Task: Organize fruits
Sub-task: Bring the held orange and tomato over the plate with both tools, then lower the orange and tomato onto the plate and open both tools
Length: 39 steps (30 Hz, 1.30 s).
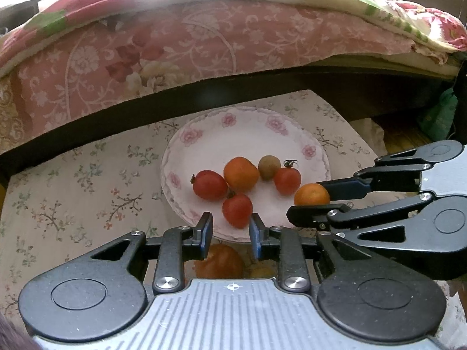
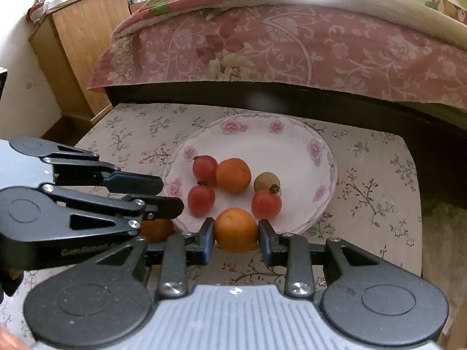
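Your right gripper (image 2: 235, 230) has its jaws closed on an orange (image 2: 236, 229) at the near rim of the floral plate (image 2: 292, 151), so set it down beside the tomatoes (image 2: 266, 204) and release, while your left gripper (image 1: 230, 230) waits open and empty.

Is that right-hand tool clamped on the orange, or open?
Clamped: the right tool has both fingers pressed against the orange, holding it over the plate's near rim.

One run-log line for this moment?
right tool: shut on orange at plate edge | left tool: open, empty | five fruits on plate
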### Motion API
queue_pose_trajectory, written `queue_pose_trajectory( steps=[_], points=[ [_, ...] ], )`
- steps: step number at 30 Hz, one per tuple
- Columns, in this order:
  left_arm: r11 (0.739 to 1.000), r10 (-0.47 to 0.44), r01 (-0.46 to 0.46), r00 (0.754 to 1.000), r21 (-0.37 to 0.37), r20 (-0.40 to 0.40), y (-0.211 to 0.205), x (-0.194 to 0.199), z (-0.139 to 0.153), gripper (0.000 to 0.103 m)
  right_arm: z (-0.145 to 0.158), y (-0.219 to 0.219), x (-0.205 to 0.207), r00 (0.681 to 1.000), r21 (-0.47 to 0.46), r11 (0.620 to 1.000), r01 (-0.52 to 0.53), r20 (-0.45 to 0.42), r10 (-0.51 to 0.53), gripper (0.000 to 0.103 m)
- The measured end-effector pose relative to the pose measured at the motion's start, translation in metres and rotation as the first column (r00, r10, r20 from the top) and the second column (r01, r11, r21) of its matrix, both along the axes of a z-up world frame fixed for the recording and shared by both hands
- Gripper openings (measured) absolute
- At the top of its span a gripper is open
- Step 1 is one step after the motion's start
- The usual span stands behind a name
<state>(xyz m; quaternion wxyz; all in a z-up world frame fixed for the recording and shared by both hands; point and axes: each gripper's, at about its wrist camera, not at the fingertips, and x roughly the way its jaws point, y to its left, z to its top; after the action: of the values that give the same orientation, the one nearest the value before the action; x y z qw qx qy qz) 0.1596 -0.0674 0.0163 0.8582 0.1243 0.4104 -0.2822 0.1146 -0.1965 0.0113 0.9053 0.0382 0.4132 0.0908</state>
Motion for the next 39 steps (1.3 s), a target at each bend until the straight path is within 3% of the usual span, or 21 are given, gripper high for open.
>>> queue_pose_trajectory(
  steps=[16, 39],
  points=[
    [1.0, 0.006, -0.006, 1.0, 0.009, -0.007, 0.001, 0.003, -0.004, 0.037, -0.005, 0.001, 0.01, 1.0, -0.022, 1.0, 0.016, 0.003, -0.016, 0.033],
    [0.999, 0.016, -0.017, 1.0, 0.029, 0.019, 0.0, -0.001, 0.002, 0.055, 0.0, 0.0, 0.009, 0.999, -0.022, 0.999, 0.035, 0.027, -0.035, 0.034]
  ],
)
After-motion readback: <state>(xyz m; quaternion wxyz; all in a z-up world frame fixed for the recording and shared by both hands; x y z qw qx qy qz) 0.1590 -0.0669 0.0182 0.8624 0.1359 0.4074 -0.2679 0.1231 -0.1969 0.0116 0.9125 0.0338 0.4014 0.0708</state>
